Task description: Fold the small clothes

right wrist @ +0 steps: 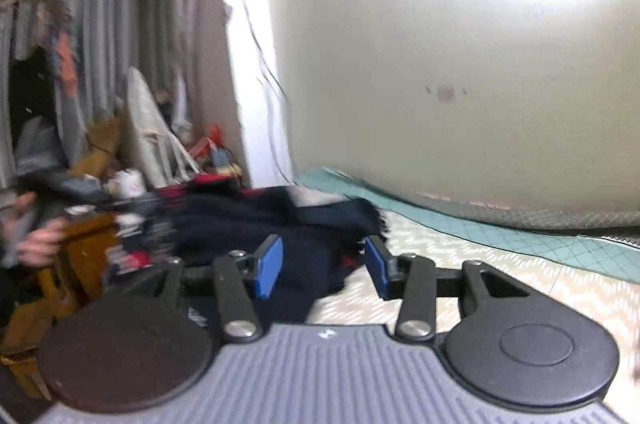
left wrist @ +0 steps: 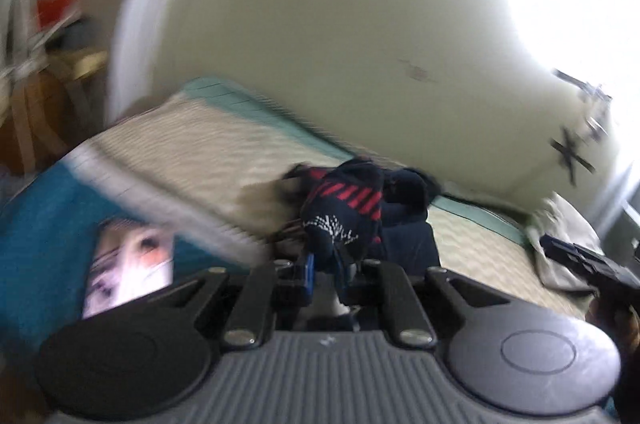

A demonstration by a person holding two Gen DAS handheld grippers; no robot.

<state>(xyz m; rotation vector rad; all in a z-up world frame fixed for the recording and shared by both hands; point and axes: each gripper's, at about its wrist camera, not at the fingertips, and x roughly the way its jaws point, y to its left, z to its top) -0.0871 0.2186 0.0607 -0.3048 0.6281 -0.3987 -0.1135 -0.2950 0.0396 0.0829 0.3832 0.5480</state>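
Left gripper (left wrist: 325, 274) clamped on a small navy knit garment with red diagonal stripes and a white speckled pattern (left wrist: 340, 207). It bunches up straight ahead of the blue pads (left wrist: 307, 276), lifted off the bedding, with the fabric pinched between them. More dark navy cloth (left wrist: 404, 224) sits just behind it and to the gripper's right; can't tell if it's the same piece.

Right gripper (right wrist: 325, 266) released, blue pads (right wrist: 269, 266) spread wide, nothing between them. Pile of dark navy clothes with red bits (right wrist: 276, 220) lies directly ahead of it on the cream zigzag-quilted bed cover with teal border (right wrist: 500, 264); the pile's near edge runs under the gap between the fingers.

Both views are motion-blurred. Garment type is unreadable in either. In the left view, the right-hand device (left wrist: 592, 264) is cut off at the frame edge. A printed face picture (left wrist: 132, 268) to the lower left is partly hidden behind the gripper body.
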